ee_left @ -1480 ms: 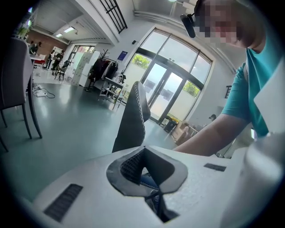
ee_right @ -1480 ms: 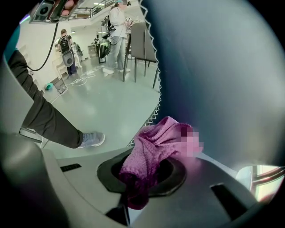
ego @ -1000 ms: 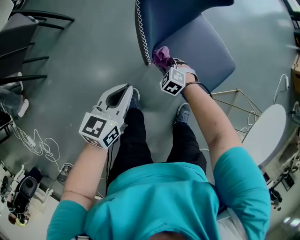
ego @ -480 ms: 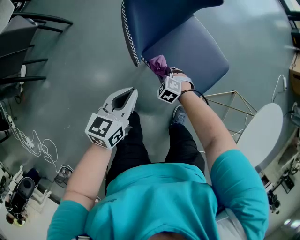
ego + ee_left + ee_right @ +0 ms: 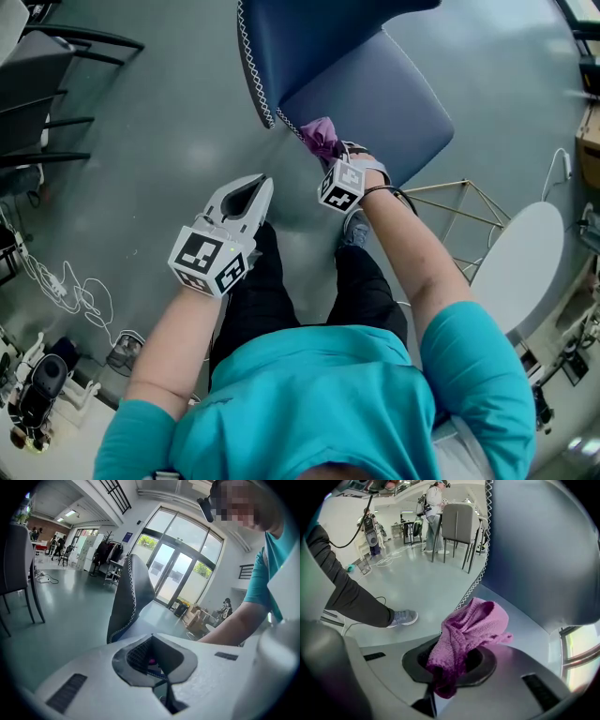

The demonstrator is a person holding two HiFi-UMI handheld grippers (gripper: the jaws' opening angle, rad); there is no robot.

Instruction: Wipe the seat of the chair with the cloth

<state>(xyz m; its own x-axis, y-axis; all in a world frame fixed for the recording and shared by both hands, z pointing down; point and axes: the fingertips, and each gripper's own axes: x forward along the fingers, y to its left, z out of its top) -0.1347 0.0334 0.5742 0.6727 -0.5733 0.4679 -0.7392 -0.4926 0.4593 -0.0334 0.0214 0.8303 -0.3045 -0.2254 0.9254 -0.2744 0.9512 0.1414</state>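
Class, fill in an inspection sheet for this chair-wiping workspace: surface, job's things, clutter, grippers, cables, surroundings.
Surface: blue chair seat, bare apart from the cloth.
Job's things: cloth is purple and bunched, at the seat's edge beside the stitched backrest.
Clutter: nothing seen on the seat.
Grippers: right hand-held gripper shut on the cloth; left hand-held gripper shut, empty, off the chair, above the floor.
Cables: white cable looped on the floor, at left.
Surroundings: dark chairs, white rounded tabletop, gold wire frame.
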